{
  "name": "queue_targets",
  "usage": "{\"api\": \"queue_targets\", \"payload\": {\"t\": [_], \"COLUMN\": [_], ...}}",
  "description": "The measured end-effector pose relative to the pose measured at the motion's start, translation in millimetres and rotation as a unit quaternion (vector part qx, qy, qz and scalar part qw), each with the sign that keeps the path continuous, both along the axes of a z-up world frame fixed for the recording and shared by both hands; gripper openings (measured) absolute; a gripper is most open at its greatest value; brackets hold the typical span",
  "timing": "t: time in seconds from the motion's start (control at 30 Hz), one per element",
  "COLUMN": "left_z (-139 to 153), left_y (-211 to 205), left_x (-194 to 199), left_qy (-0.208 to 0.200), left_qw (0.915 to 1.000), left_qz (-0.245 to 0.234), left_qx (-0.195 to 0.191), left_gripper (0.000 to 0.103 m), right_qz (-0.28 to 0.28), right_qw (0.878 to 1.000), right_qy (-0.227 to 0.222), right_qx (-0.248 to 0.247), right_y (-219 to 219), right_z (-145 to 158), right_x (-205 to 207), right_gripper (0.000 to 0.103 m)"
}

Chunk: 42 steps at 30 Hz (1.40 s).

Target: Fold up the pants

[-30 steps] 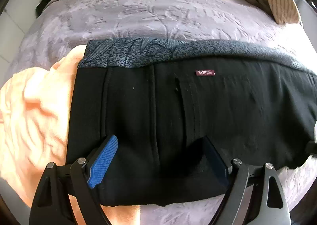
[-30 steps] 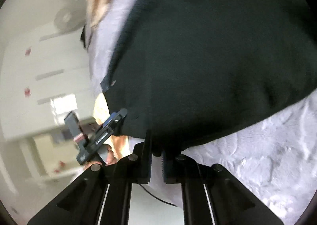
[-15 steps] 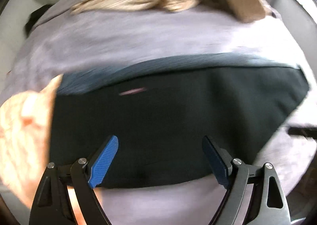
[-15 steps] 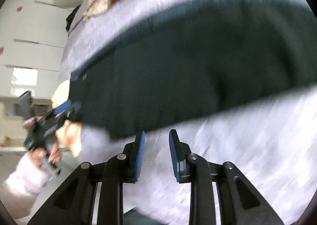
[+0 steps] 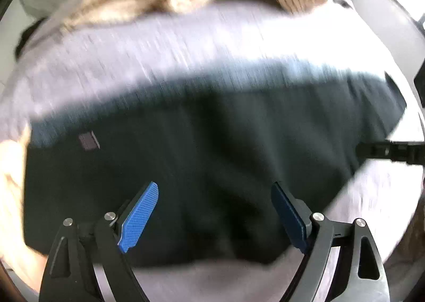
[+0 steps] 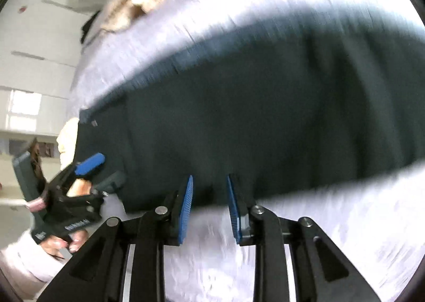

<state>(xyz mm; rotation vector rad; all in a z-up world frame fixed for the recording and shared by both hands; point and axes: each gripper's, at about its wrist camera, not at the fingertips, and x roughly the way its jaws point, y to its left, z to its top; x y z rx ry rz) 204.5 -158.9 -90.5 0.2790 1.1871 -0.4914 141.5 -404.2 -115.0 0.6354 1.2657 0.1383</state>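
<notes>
Left wrist view: left tongs (image 5: 213,213) spread wide, right tongs (image 6: 209,202) partly open, both empty above folded pants (image 5: 212,156).

Right gripper (image 6: 209,205) let go of the pants (image 6: 252,116), jaws now parted, hem edge just ahead of fingertips; left gripper (image 5: 213,211) lifted clear.

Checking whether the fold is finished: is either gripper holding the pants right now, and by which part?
Nothing is held. The left gripper and right gripper are both open, fingers apart, over the folded black pants on the bed.
</notes>
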Motion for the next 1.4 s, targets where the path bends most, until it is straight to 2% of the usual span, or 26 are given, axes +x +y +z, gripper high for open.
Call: {"api": "queue_targets", "payload": {"t": [0.07,0.13,0.23,0.3,0.4,0.5,0.53,0.57,0.67,0.73,0.83,0.9,0.97,1.03,1.13,1.2,1.27,1.4], "left_z": [5,-2,-28,-43,-55,-48,-42,-36,-20,-20,-38,-42,-38,-31,-12,-2,4,10], "left_y": [-7,-12,8,27,58,103,113,121,144,149,155,166,168,161,139,121,104,50], "left_x": [30,62,99,119,137,149,148,146,126,111,84,78,78,74,56,43,30,4], "left_qy": [-0.012,-0.028,-0.025,-0.024,-0.029,-0.018,-0.021,-0.025,-0.038,-0.04,-0.016,-0.008,0.006,0.009,-0.01,-0.005,-0.011,0.006], "left_qw": [0.9996,0.9979,0.9922,0.9877,0.9801,0.9696,0.9686,0.9687,0.9694,0.9706,0.9689,0.9645,0.961,0.9608,0.9672,0.9759,0.9802,0.9905], "left_qz": [0.025,0.057,0.114,0.143,0.175,0.228,0.233,0.234,0.227,0.214,0.21,0.234,0.249,0.24,0.202,0.172,0.152,0.09], "left_qx": [-0.005,0.014,0.044,0.058,0.09,0.087,0.084,0.08,0.086,0.103,0.13,0.122,0.121,0.139,0.154,0.135,0.127,0.104], "left_gripper": [0.088,0.088,0.088,0.088,0.088,0.088,0.088,0.088,0.088,0.088,0.088,0.093,0.094,0.094,0.094,0.094,0.094,0.094], "right_qz": [0.005,0.023,0.044,0.051,0.018,-0.032,-0.044,-0.052,-0.056,-0.052,-0.049,-0.047,-0.045,-0.048,-0.066,-0.079,-0.094,-0.135], "right_qw": [1.0,0.999,0.998,0.997,0.999,0.995,0.994,0.994,0.994,0.995,0.996,0.997,0.997,0.996,0.995,0.994,0.993,0.989], "right_qy": [-0.014,-0.027,-0.024,-0.008,-0.014,-0.011,-0.008,-0.008,-0.013,-0.014,-0.004,0.014,0.024,0.032,0.055,0.062,0.065,0.064], "right_qx": [-0.005,-0.019,-0.04,-0.057,-0.046,-0.098,-0.101,-0.093,-0.09,-0.084,-0.073,-0.067,-0.066,-0.062,-0.042,-0.037,-0.033,-0.017], "right_y": [3,13,26,30,14,-12,-20,-29,-42,-38,-29,-23,-21,-19,-17,-16,-19,-34], "right_z": [9,11,-2,-20,-28,-22,-19,-17,-4,3,4,1,3,5,4,7,10,14], "right_x": [30,67,104,122,129,124,121,117,96,78,55,39,23,7,-20,-38,-55,-81], "right_gripper": [0.029,0.034,0.044,0.044,0.04,0.043,0.043,0.044,0.055,0.058,0.062,0.063,0.064,0.075,0.077,0.077,0.077,0.077]}}
